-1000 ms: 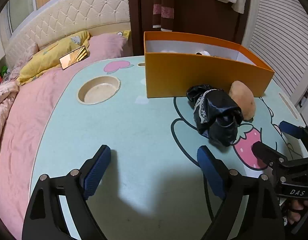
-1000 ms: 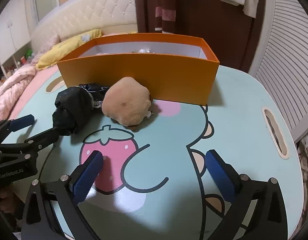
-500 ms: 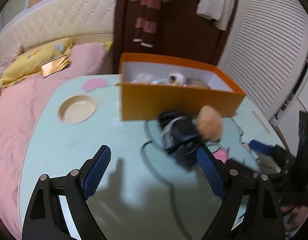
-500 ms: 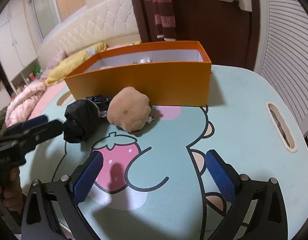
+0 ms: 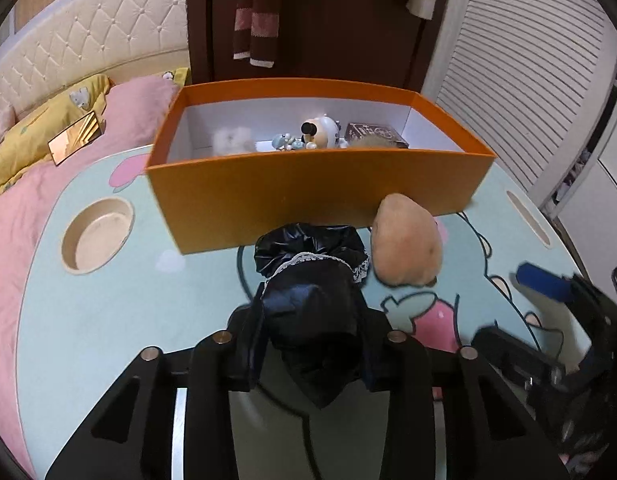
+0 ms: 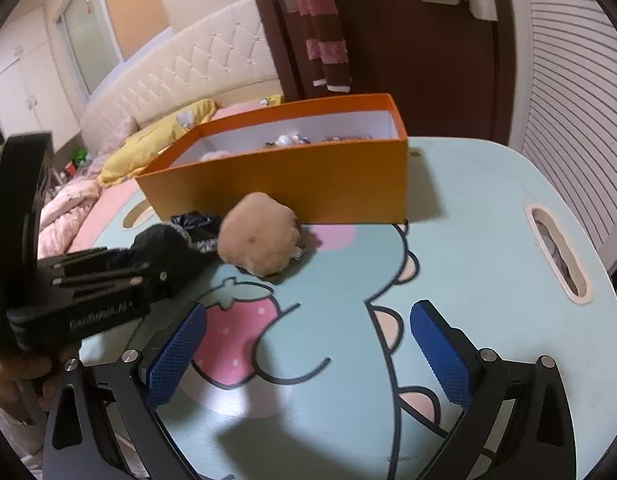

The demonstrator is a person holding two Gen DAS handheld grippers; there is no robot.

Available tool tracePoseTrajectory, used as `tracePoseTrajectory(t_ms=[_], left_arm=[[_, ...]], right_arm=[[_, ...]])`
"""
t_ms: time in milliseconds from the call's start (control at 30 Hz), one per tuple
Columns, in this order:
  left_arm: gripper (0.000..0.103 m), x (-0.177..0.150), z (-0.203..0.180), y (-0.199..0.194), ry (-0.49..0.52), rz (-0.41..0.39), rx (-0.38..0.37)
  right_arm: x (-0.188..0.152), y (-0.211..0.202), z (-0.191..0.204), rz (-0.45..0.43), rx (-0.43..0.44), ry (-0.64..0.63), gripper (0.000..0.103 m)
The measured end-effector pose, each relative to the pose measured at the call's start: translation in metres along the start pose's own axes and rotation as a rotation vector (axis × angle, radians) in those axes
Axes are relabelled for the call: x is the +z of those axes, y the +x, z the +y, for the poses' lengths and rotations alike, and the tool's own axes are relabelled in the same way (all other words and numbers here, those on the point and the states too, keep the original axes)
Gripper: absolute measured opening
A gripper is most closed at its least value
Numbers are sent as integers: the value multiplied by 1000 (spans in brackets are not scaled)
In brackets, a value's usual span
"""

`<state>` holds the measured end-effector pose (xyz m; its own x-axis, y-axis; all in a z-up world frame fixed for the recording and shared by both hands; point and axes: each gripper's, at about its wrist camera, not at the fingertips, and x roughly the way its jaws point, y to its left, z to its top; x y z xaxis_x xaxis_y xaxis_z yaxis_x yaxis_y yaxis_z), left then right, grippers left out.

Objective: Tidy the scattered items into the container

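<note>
A black satin cloth with a lace trim (image 5: 312,280) lies on the pale blue cartoon table, just in front of the orange box (image 5: 308,192). My left gripper (image 5: 310,340) has its jaws closing, and the cloth fills the gap and bulges between the fingers. A tan plush lump (image 5: 406,246) rests beside the cloth against the box wall. In the right wrist view the left gripper (image 6: 148,256) reaches in from the left onto the black cloth (image 6: 164,240), next to the tan lump (image 6: 260,240). My right gripper (image 6: 306,320) hovers open over the strawberry print, holding nothing.
Several small toys (image 5: 320,134) sit inside the white-lined box. The table has a round cup recess (image 5: 96,234) at the left and a slot handle (image 6: 558,252) at the right edge. A pink bed (image 5: 12,216) lies beyond the table's left side.
My left gripper has moved right and forward onto the black cloth, and its wide-open jaws have closed in around it. The right gripper has tilted slightly and stays open.
</note>
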<state>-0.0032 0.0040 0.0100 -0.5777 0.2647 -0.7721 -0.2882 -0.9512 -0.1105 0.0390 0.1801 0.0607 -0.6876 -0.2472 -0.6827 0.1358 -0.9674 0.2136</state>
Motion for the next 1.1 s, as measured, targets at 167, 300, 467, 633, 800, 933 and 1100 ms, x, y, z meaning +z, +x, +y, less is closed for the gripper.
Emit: tracePoseTrajectory(t_ms=[167, 300, 467, 633, 800, 933, 1100], left_arm=[[33, -19, 16, -28, -17, -46, 24], [33, -34, 35, -46, -92, -66, 26], [33, -38, 44, -56, -104, -82, 47], [33, -35, 48, -59, -120, -93, 32], [33, -34, 48, -58, -120, -93, 36], [33, -31, 49, -59, -129, -94, 22], [33, -13, 40, -66, -75, -120, 11]], right_arm=[[18, -2, 14, -20, 18, -54, 99], [37, 14, 20, 4, 32, -54, 99], [51, 34, 27, 35, 28, -44, 99], [58, 56, 39, 84, -16, -98, 90], [46, 68, 44, 122, -19, -142, 49], [41, 52, 46, 98, 19, -163, 47], [51, 16, 51, 8, 49, -176, 47]])
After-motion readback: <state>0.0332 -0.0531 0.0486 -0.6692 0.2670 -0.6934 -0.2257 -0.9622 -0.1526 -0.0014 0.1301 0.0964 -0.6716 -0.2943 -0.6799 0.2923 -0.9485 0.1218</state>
